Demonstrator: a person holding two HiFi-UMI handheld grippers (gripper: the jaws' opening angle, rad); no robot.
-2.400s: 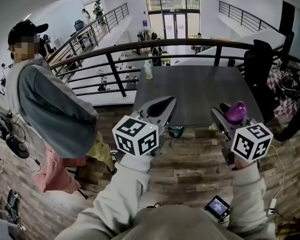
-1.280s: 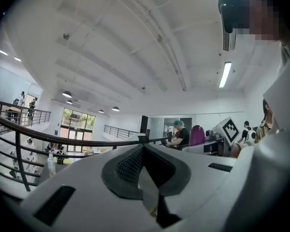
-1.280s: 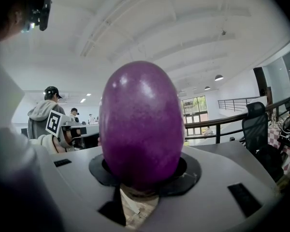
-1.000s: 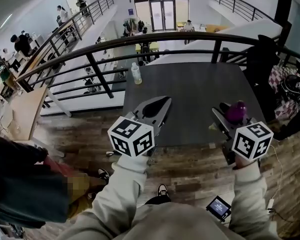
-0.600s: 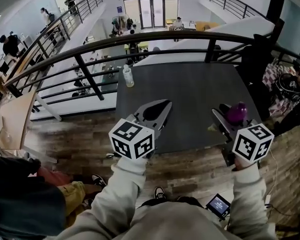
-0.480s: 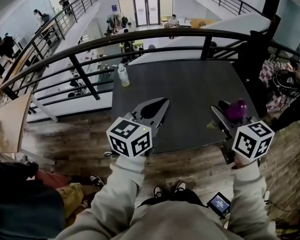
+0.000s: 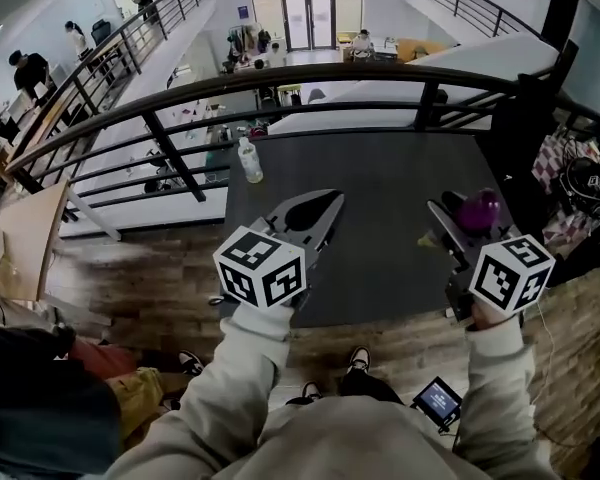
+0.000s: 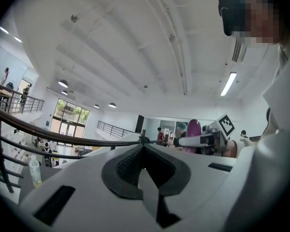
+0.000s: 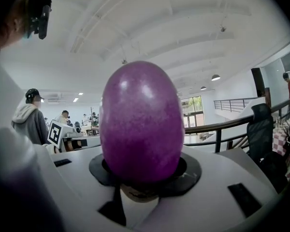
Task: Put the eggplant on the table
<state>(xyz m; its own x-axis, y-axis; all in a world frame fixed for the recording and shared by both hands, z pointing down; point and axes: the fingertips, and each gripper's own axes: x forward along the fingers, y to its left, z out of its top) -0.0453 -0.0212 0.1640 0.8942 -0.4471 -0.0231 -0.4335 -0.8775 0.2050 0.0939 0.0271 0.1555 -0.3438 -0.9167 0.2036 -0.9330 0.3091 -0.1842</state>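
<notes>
A glossy purple eggplant [image 7: 477,211] stands upright between the jaws of my right gripper [image 7: 460,215], which is shut on its lower end. In the right gripper view the eggplant [image 9: 140,120] fills the middle, seated in the dark pads of the right gripper [image 9: 142,180]. My left gripper [image 7: 330,201] hangs beside it with its jaws closed on nothing; its tips meet in the left gripper view [image 8: 144,146], where the eggplant [image 8: 193,129] shows at the right. Both grippers hover over the near part of the dark grey table [image 7: 380,168].
A plastic bottle [image 7: 248,160] stands at the table's far left corner. A black railing [image 7: 310,78] runs behind the table, with a drop beyond. A black chair [image 7: 525,128] stands at the right. A person [image 7: 40,408] is at lower left on the wooden floor.
The table has come closer: both grippers, earlier over the wooden floor before its near edge, now stand over its top. The eggplant stays gripped. The person in grey at left has dropped out of view.
</notes>
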